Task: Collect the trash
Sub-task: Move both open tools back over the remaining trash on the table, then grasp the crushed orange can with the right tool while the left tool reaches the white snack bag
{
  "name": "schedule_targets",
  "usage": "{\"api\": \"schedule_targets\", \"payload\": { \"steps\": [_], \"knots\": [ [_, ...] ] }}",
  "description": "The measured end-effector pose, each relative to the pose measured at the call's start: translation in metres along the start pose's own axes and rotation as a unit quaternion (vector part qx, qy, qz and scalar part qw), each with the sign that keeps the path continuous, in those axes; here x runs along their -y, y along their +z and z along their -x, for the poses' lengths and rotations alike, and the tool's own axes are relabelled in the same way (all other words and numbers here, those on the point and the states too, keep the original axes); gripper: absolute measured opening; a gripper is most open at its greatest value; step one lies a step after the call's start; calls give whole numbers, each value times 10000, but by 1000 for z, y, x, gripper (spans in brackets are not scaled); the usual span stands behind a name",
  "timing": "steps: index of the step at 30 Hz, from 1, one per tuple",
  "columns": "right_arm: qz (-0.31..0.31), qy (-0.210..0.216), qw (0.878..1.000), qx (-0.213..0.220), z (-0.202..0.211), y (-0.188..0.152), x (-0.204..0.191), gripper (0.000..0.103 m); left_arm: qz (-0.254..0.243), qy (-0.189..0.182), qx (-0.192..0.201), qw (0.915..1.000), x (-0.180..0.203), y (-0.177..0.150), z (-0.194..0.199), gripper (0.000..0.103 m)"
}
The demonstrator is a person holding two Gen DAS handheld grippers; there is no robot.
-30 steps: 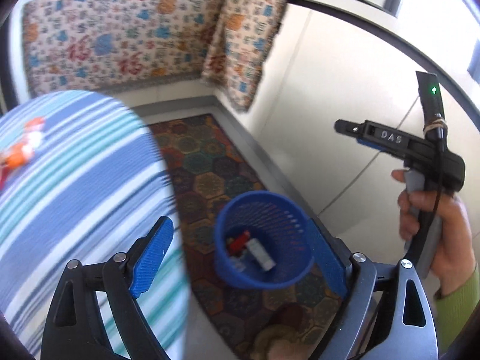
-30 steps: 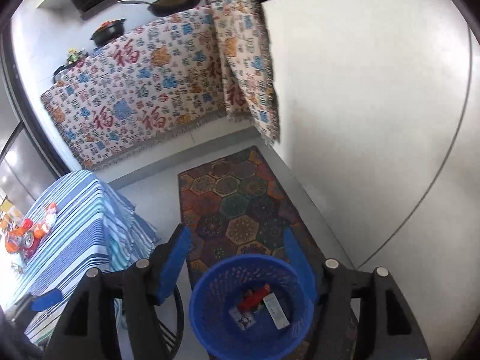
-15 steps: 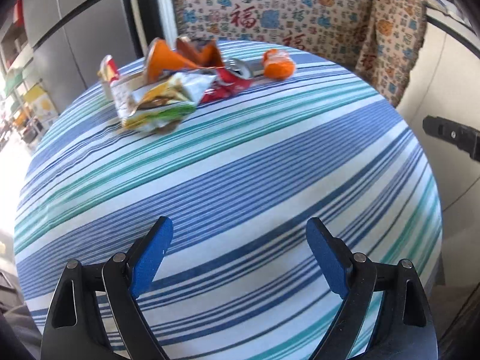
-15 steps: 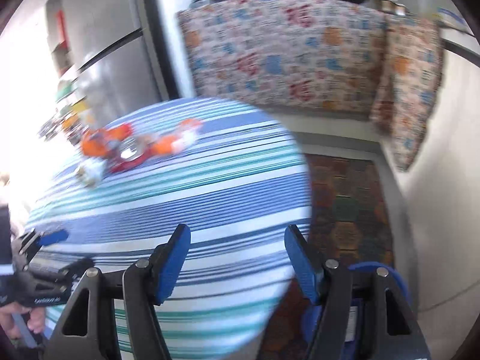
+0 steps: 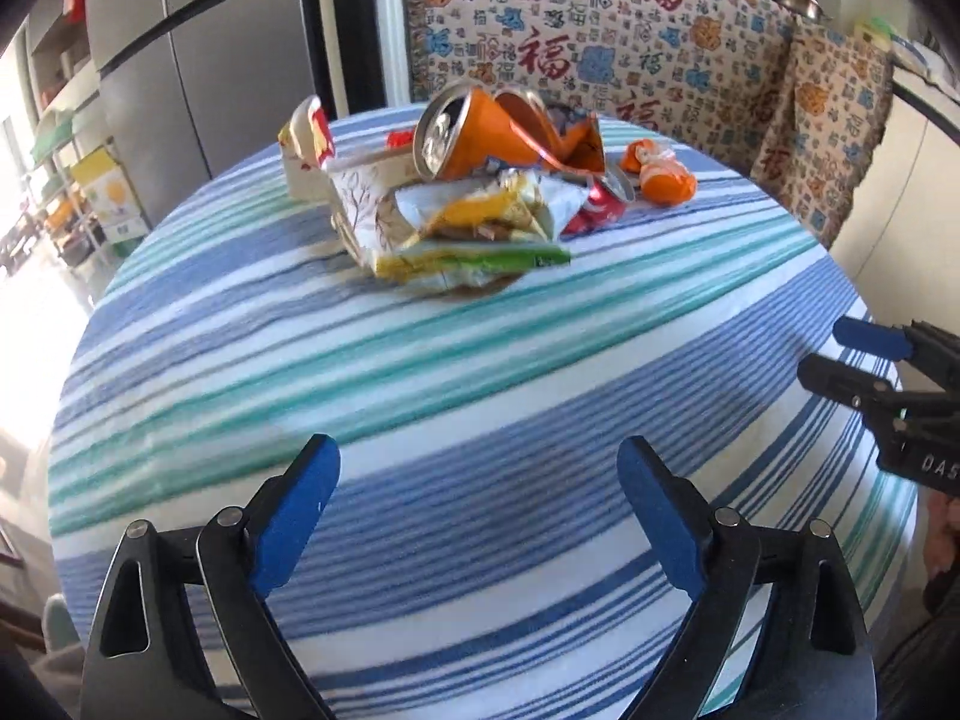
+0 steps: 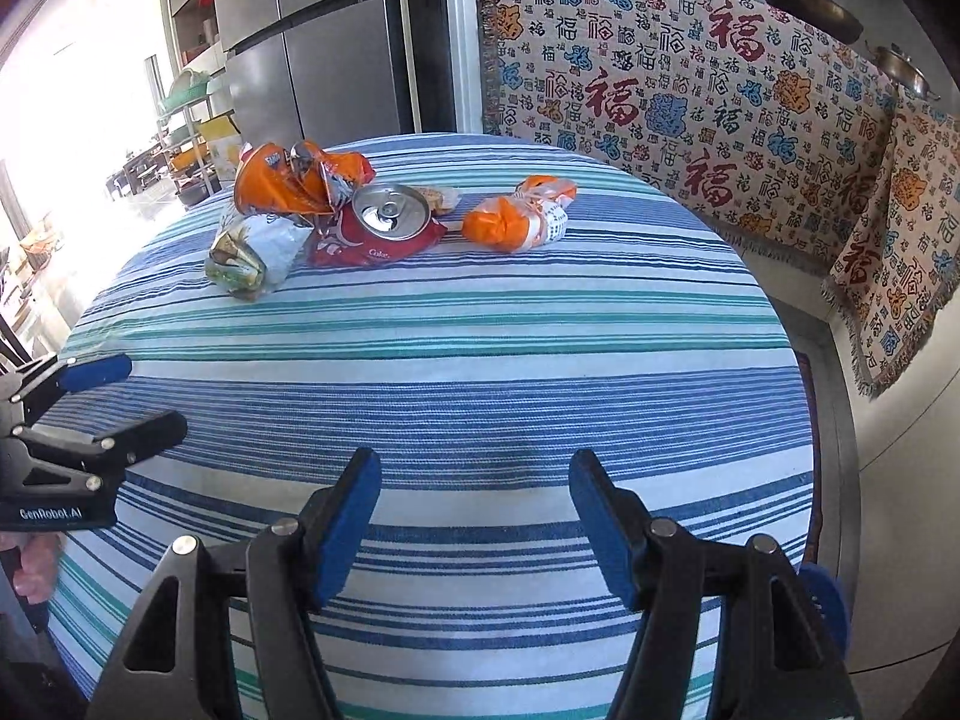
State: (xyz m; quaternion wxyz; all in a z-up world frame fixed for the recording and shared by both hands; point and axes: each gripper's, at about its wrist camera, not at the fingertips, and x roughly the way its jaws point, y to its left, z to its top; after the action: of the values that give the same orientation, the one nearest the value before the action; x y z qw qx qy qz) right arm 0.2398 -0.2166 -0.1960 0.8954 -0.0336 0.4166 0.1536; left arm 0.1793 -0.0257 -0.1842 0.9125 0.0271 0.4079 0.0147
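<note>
Left wrist view. The left hand-held gripper (image 5: 477, 510) sits at the bottom centre of the frame with its jaws apart and nothing between them. The worktop (image 5: 420, 420), under a striped cloth, fills the middle. The trash lies in the upper centre: an orange can (image 5: 462, 132), a paper cup (image 5: 366, 192) below and left of it, a green-and-yellow wrapper (image 5: 474, 240) in front, a red can (image 5: 600, 207) to the right, and an orange packet (image 5: 660, 174) a little apart at the right. The right hand-held gripper (image 5: 840, 354) enters at the right edge.

Right wrist view. The right hand-held gripper (image 6: 474, 522) sits at the bottom centre, jaws apart and empty. The pile lies in the upper left: orange can (image 6: 294, 180), wrapper (image 6: 252, 252), red can (image 6: 384, 228). The orange packet (image 6: 522, 216) lies alone at upper centre. The left hand-held gripper (image 6: 120, 396) shows at the left edge. A blue rim, probably the bin (image 6: 828, 600), shows at the lower right edge.

Procedure, as judged. The step in hand is the reach toward the trash. Select one item per hand-held gripper. The isolated packet suits the right side; the wrapper suits the left. Approach low, straddle the item fully, then close. Avoid nudging the stacked cans, which may roll.
</note>
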Motion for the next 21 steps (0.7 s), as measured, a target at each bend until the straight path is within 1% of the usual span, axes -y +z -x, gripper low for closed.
{"api": "schedule_targets", "payload": {
  "steps": [3,5,7,8,10,11,12,13,15,17,20,21],
  "knots": [
    [20,0,10000,-29,-4,0,-3,66,-255,-85,384,9989,3,30,3,95],
    [51,1,10000,-61,-7,0,-4,67,-528,-72,443,9976,9,48,-7,95],
    [65,0,10000,-71,-7,0,-5,66,-698,73,350,9969,13,62,-23,94],
    [60,1,10000,-65,-7,1,-4,67,-697,64,306,9971,14,65,-29,90],
    [25,-5,10000,-31,-5,1,-2,67,-645,-171,229,9975,13,69,-35,64],
    [-4,-7,10000,-10,-4,1,0,67,-661,-193,209,9974,14,67,-35,54],
    [-35,-8,10000,10,-3,2,2,67,-680,-215,282,9971,15,63,-30,46],
    [-70,-8,10000,29,-2,3,4,67,-663,-293,312,9969,14,58,-25,45],
    [-148,0,9999,55,0,5,9,67,-550,-509,263,9968,10,45,-11,39],
    [-206,17,9998,74,2,6,12,67,-520,-641,213,9964,7,30,5,38],
    [-199,23,9998,85,3,7,12,67,-649,-650,58,9958,5,4,27,39],
    [-190,22,9998,86,3,7,11,67,-667,-653,27,9956,6,-1,32,41]
  ]
}}
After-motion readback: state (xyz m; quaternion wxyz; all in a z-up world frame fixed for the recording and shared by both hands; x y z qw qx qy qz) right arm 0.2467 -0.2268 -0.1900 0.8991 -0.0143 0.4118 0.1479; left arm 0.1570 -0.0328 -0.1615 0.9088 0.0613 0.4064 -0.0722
